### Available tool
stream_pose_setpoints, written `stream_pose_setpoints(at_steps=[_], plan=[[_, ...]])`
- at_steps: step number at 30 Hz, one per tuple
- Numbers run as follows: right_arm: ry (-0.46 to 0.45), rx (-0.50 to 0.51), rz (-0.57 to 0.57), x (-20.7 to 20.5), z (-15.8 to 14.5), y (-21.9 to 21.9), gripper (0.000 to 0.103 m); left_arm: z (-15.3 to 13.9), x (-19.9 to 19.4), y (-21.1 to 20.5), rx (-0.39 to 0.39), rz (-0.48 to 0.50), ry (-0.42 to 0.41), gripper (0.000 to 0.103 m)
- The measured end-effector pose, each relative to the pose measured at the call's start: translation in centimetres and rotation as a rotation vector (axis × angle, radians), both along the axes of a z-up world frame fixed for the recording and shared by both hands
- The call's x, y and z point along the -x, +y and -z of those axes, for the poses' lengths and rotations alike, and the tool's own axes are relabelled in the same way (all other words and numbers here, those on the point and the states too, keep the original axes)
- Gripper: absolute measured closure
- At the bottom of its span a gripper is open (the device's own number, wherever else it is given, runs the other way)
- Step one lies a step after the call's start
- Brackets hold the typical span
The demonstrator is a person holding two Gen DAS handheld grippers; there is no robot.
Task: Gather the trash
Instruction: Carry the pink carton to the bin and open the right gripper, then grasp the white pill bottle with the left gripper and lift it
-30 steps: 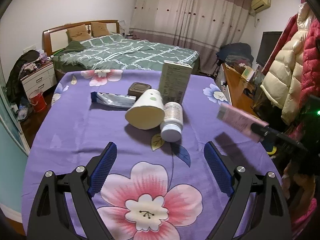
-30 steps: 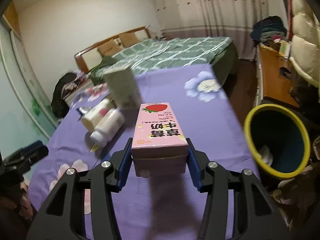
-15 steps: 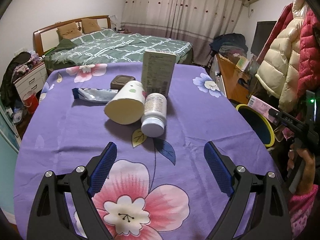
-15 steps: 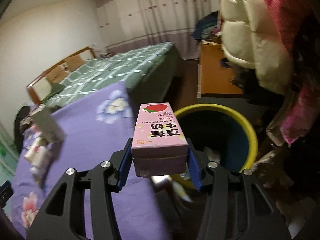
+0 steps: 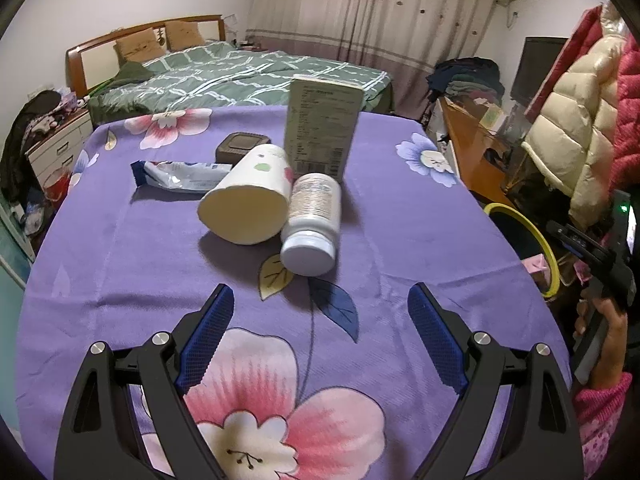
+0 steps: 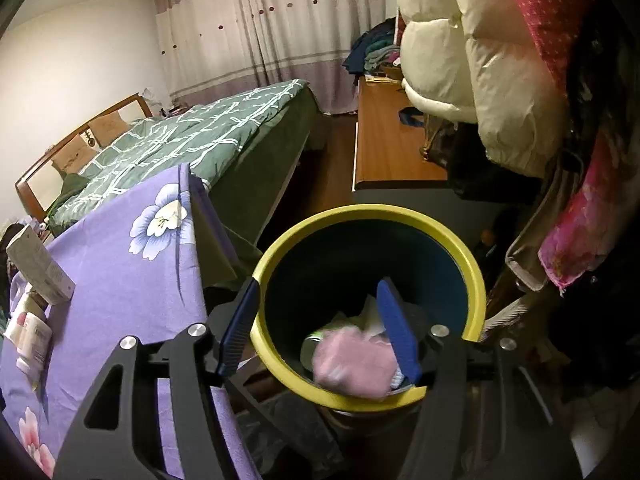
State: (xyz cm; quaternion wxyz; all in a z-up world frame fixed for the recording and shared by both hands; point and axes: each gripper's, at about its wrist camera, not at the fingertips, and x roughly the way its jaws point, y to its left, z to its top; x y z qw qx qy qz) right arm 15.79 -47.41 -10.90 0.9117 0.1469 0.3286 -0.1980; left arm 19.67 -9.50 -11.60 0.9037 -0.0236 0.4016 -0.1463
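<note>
My right gripper is open above the yellow-rimmed bin. The pink milk carton is blurred inside the bin, free of the jaws. My left gripper is open and empty over the purple flowered tablecloth. Ahead of it lie a white paper cup on its side, a white pill bottle on its side, a standing pale box, a blue-and-white wrapper and a small brown case. The bin's rim shows at the right of the left wrist view.
A bed with a green quilt stands beyond the table. A wooden desk and hanging coats crowd the right side by the bin. A nightstand is at the far left.
My right gripper swung from over the table to above the bin, opened, and let the pink carton drop into it. My left gripper stayed open, shifting slightly over the table.
</note>
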Motion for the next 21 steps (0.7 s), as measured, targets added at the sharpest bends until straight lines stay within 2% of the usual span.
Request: stream_pose_setpoints(at_steps=[7, 21], plan=[[0.015, -0.006, -0.022, -0.7, 0.5, 0.8, 0.045, 1.2, -2.5, -0.6, -0.005, -0.001, 0.029, 0.017], [0.007, -0.022, -0.035, -1.0, 0.6, 0.6, 0.045, 3.8, -7.5, -3.5, -0.037, 0.019, 0.090, 0.043]])
